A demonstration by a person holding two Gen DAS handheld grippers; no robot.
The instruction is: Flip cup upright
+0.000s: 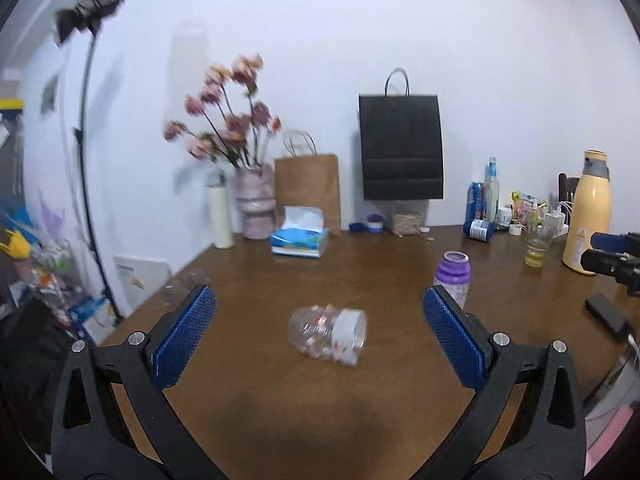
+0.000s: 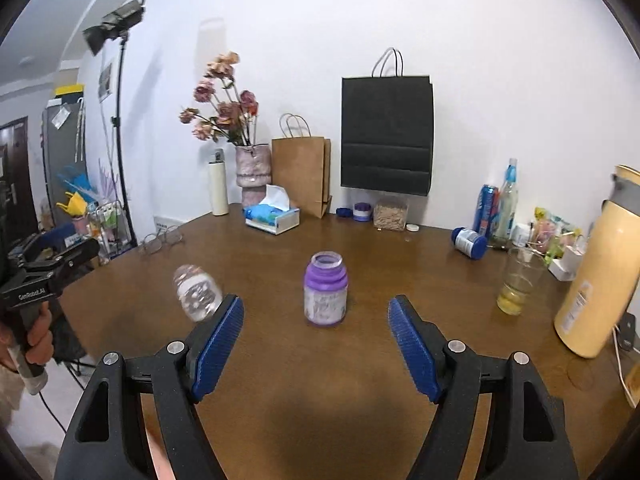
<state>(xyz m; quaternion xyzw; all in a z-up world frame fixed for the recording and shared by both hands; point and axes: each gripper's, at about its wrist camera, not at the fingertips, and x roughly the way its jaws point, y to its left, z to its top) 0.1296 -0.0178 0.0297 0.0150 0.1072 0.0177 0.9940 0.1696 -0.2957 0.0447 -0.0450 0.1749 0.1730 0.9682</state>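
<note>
A clear plastic cup [image 1: 328, 336] with a printed pattern lies on its side on the brown wooden table [image 1: 320, 420], mouth toward the right. My left gripper [image 1: 319, 294] is open and hangs just short of it, one blue pad on each side, touching nothing. In the right wrist view the same clear cup [image 2: 197, 292] lies left of centre, partly behind my left finger. A purple-topped cup [image 2: 325, 290] stands upright there, beyond and between the pads of my open right gripper [image 2: 316, 302]. That purple cup [image 1: 454, 276] stands behind the left gripper's right pad.
Along the back wall stand a tissue box [image 1: 298, 238], a vase of flowers [image 1: 256, 204], a brown paper bag [image 1: 310, 188] and a black bag [image 1: 402, 146]. At the right are a yellow thermos [image 2: 596, 276], a glass of yellow liquid [image 2: 516, 286], cans and bottles. Eyeglasses [image 2: 162, 240] lie at the left edge.
</note>
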